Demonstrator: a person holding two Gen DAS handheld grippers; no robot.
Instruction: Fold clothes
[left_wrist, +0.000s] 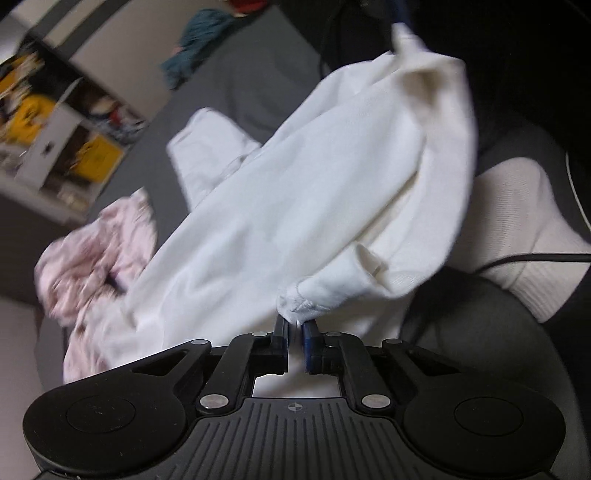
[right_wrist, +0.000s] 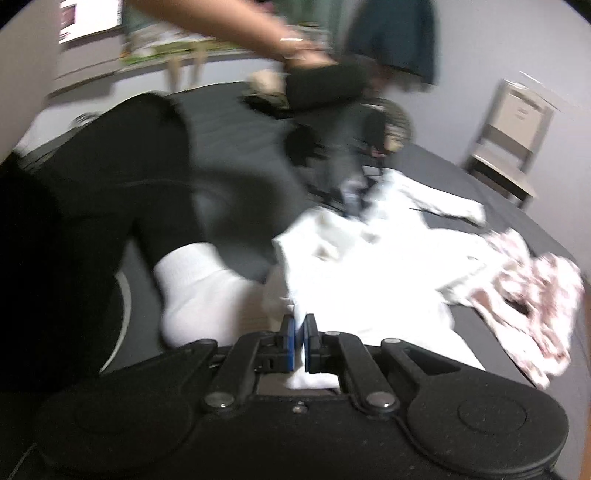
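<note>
Two claws, both nipped tight on the same white garment (left_wrist: 295, 192). Left claw (left_wrist: 294, 325): jaws nearly together, a bunched hem corner pinched between the blue pads. Right claw (right_wrist: 299, 325): jaws the same, white cloth caught between them and trailing back under the claw body. Holding two corners like this, I judge, is to stretch the piece out flat before any fold goes in.

Just past my right claw, my white sock (right_wrist: 195, 291) rests on the dark bed (left_wrist: 236, 81); I seem to be sitting on it, knee up, which keeps the work close.

From the left view the garment hangs as a slack sheet between the claws, lifted at both ends, part of it trailing onto the bed. Not yet spread; fold not begun, by my reckoning.

Beside it, touching its far edge, a crumpled pink patterned garment (left_wrist: 96, 254) waits, likely next.

Farther off: a teal garment (left_wrist: 199, 40) near the bed's far end, shelves (left_wrist: 55, 125) beyond, a pale chair (right_wrist: 513, 136) against the wall. Heavy motion blur; finer detail unreadable.
</note>
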